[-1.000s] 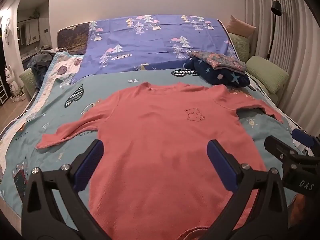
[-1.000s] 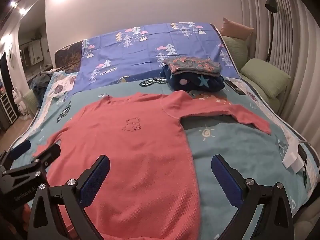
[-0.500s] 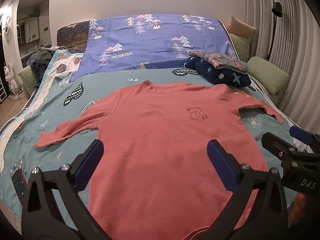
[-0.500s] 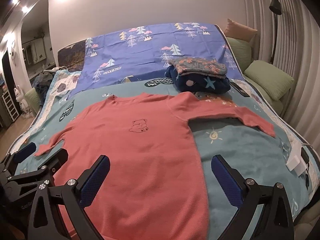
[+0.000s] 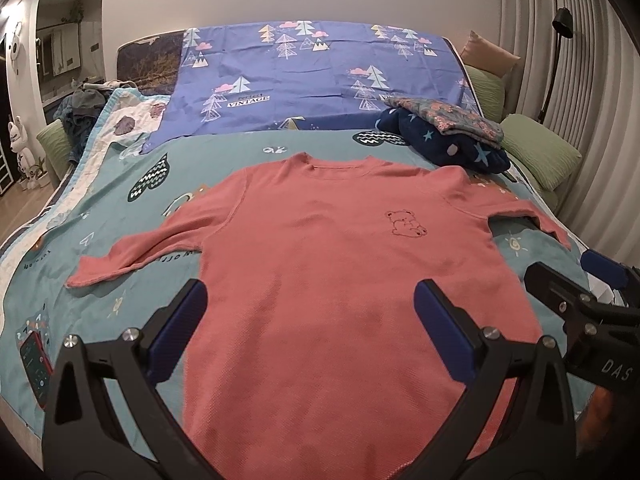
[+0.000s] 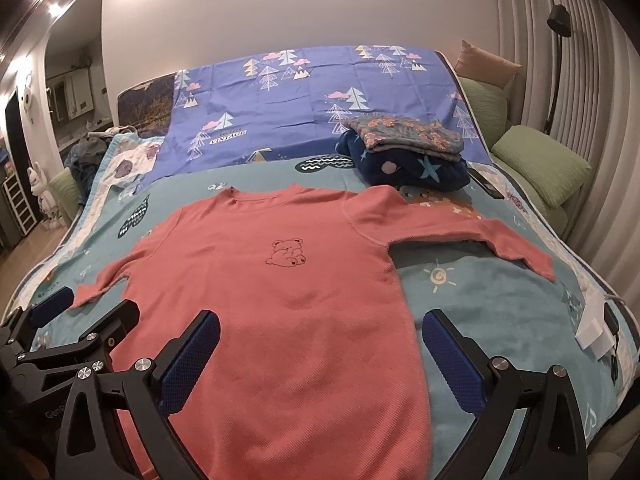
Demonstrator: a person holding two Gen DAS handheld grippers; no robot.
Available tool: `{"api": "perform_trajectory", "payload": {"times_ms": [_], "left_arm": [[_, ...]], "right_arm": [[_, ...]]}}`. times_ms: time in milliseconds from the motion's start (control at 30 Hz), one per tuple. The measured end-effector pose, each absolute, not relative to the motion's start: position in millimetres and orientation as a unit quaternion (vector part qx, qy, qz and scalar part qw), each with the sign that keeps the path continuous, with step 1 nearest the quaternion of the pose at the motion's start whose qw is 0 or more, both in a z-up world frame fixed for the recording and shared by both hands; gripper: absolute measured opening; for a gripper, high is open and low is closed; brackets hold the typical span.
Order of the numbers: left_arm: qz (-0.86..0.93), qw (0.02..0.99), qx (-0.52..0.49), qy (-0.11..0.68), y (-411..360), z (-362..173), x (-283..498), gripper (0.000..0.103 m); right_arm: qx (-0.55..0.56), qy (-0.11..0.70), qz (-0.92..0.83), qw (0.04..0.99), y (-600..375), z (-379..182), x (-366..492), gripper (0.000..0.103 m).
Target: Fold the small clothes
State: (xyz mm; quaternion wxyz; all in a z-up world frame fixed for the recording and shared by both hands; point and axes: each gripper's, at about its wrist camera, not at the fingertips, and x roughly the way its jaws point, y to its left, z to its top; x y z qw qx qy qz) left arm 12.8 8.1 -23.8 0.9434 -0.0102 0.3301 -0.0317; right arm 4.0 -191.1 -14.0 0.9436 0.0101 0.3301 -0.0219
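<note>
Against the frames from a second ago, we see both views lifted and pulled back slightly: the coral shirt [image 5: 320, 280] sits a little lower in each picture, and more of the wall above the bed [image 5: 100, 208] shows. The shirt itself lies as before, flat and face up on the teal blanket, sleeves spread to either side, neck toward the headboard.

Our left claw [image 5: 308, 320] hangs over the shirt's lower body with its blue pads wide apart, gripping nothing. Our right claw [image 6: 320, 348] hovers over the shirt's right hem edge, equally spread and empty.

The shirt's hem is cut off behind the claw frames in both views. The right sleeve cuff is partly hidden in the left view. The small embroidered bear [image 6: 287, 253] is clear, though its details are faint.

On the purple sheet [image 5: 312, 80] we read "VINTAGE"; the right claw's body shows "DAS". A folded pile of clothes [image 6: 408, 152] sits beyond the right shoulder, and a phone [image 5: 36, 364] lies at the left edge.
</note>
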Motion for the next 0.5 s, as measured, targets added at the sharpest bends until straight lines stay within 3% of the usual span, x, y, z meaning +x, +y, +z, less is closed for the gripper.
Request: {"api": "perform_trajectory", "payload": {"times_ms": [300, 500], "left_arm": [[-0.026, 0.945, -0.012, 0.327, 14.4, -23.2, 16.6, 0.103], [-0.029, 0.945, -0.013, 0.325, 17.5, -23.2, 17.2, 0.103]], "right_arm": [[0.003, 0.333, -0.026, 0.942, -182.1, -13.5, 14.2, 0.103], [0.01, 0.325, -0.027, 0.945, -180.5, -9.3, 15.0, 0.095]]}}
